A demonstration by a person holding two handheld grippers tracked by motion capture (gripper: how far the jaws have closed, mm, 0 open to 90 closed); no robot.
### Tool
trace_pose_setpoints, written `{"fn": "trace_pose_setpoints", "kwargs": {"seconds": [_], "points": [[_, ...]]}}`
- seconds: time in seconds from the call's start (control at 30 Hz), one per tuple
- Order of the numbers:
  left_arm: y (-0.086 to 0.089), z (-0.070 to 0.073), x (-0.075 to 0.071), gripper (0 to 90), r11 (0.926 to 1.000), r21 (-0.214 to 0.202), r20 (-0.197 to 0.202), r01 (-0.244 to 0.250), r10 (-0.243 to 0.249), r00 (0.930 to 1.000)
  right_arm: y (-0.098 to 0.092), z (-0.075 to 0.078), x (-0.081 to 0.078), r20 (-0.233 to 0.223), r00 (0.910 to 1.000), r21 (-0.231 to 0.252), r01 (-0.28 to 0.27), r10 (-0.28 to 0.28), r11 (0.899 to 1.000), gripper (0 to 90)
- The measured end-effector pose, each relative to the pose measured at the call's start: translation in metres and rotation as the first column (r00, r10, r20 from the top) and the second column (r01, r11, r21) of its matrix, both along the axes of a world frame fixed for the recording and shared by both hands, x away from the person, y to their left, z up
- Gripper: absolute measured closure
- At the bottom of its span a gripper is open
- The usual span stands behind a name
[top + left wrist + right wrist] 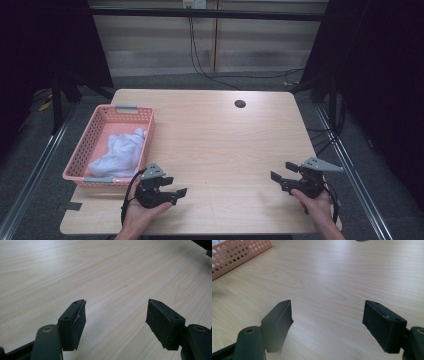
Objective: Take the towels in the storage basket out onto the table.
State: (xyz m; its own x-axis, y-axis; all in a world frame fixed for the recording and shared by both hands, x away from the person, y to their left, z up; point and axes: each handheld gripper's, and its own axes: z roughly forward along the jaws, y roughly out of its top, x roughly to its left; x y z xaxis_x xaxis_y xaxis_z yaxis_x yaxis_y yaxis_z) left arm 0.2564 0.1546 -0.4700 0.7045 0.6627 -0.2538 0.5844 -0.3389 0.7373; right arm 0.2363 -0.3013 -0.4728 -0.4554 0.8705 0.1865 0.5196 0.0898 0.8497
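- I have the left gripper low over the near left part of the table, jaws spread apart with nothing between them; in the left gripper view I see bare wood past its pads
- The right gripper sits at the near right edge, jaws likewise wide and empty, pointing left across the table
- The white cloth lies crumpled inside the pink basket at the left, just beyond my left gripper, which is the nearer tool for it
- I judge both tools are parked apart, keeping the middle free as working space
- The basket's near wall stands between my left gripper and the cloth, so I would come in from above
- A dark round hole sits far off near the back edge, out of the way
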Motion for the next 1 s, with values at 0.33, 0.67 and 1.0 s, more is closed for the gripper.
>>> {"fn": "trace_pose_setpoints", "kwargs": {"seconds": [0.33, 0.67, 1.0], "points": [[0.002, 0.0, 0.004, 30.1, 0.9999, 0.011, -0.007, 0.001, -0.001, 1.0, 0.001, 0.0, -0.002, -0.026, 0.9986, 0.01, -0.045, 0.045, 0.999, 20.4], [0.003, 0.015, -0.001, 23.0, 0.9987, 0.051, 0.001, -0.005, 0.005, 1.0, 0.005, 0.001, -0.007, -0.023, 0.9964, -0.009, -0.081, 0.081, 0.997, 20.9], [0.023, 0.046, 0.003, 23.7, 0.999, 0.044, 0.041, 0.003, -0.004, 0.9992, 0.008, 0.001, -0.006, -0.036, 0.9956, -0.013, -0.088, 0.087, 0.996, 18.8]]}}
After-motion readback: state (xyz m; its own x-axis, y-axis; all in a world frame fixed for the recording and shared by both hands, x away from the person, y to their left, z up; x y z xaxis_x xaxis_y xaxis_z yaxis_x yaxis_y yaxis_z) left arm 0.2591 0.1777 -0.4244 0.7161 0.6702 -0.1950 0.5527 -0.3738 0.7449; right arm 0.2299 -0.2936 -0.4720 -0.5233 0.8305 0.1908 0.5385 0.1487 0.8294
